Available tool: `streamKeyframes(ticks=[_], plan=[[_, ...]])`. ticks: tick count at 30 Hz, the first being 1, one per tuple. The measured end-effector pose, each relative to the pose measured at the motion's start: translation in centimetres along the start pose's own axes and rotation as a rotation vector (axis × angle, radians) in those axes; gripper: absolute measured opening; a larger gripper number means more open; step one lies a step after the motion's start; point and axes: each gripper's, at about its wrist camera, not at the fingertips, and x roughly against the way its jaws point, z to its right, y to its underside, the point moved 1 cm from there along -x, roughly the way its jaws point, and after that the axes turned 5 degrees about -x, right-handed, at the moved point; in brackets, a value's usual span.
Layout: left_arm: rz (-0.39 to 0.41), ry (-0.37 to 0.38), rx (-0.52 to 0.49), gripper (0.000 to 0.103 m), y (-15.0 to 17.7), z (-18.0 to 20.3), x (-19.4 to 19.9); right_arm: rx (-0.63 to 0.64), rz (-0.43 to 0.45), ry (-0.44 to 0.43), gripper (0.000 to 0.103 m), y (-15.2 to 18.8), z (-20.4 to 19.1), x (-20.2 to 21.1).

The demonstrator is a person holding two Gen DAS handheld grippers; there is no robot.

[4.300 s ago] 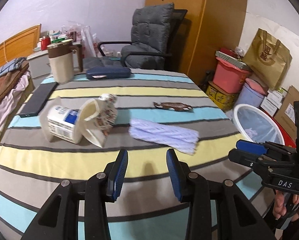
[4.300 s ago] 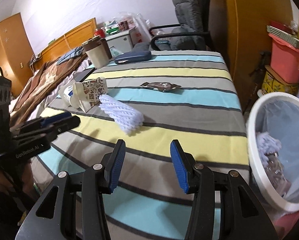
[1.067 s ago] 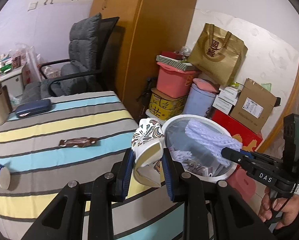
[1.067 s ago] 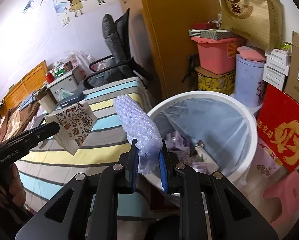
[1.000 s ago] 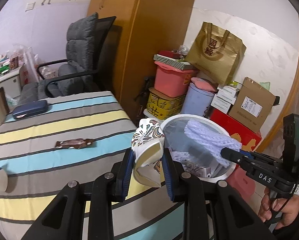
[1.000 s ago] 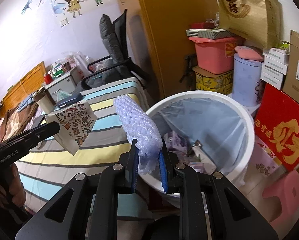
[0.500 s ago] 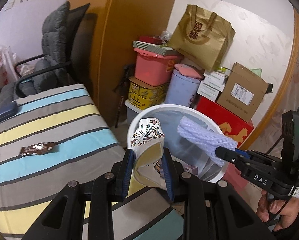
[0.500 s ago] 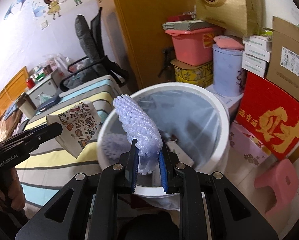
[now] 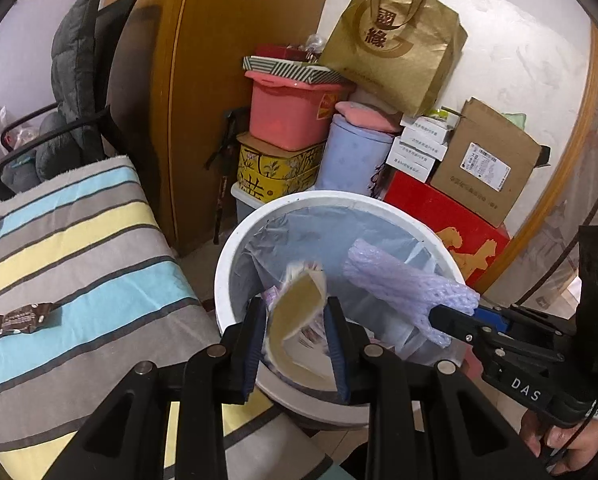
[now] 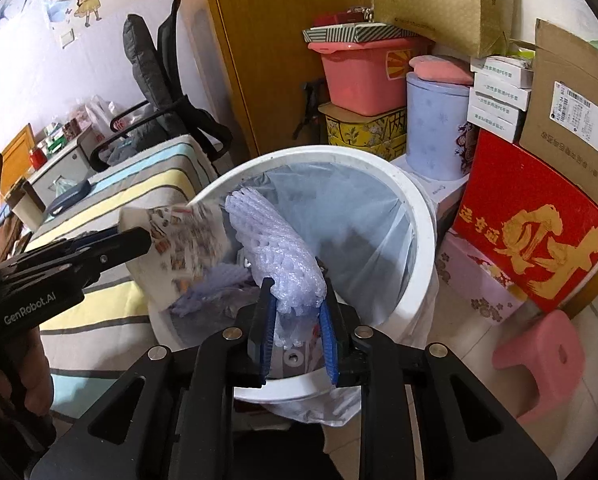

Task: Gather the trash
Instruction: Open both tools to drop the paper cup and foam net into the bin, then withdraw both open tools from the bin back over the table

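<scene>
We have carried the paper cup (image 9: 299,312) and foam net (image 10: 275,256) from the striped surface (image 9: 79,248) to above the bin (image 9: 235,256). The right tongs (image 10: 297,320) are opening around the net; the cup now tilts.

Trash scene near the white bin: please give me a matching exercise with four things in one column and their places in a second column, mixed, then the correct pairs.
Things:
1. paper cup
2. foam net
3. brown wrapper
4. pink stool

Places:
A. on the floor, right of the bin
B. between the right gripper fingers, over the bin
C. lying on the striped cloth
D. between the left gripper fingers, over the bin

Pairs: 1-D, 2-B, 3-C, 4-A
</scene>
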Motion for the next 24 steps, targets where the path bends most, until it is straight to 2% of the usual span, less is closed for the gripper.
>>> streamKeyframes(ticks=[8,20,22,24], plan=[[0.001,0.005,0.011,0.033,-0.1,-0.4,-0.1,-0.007,0.008,0.005,0.030,0.0,0.3,0.0],[0.040,0.005,0.029,0.033,0.8,-0.6,3.6,0.013,0.058,-0.030,0.032,-0.3,-1.1,1.5],[0.047,-0.002,0.041,0.033,1.1,-0.9,4.4,0.019,0.066,-0.034,0.035,-0.3,-1.5,1.8],[0.055,-0.009,0.050,0.033,1.4,-1.2,5.2,0.024,0.072,-0.039,0.045,-0.2,-1.8,2.1]])
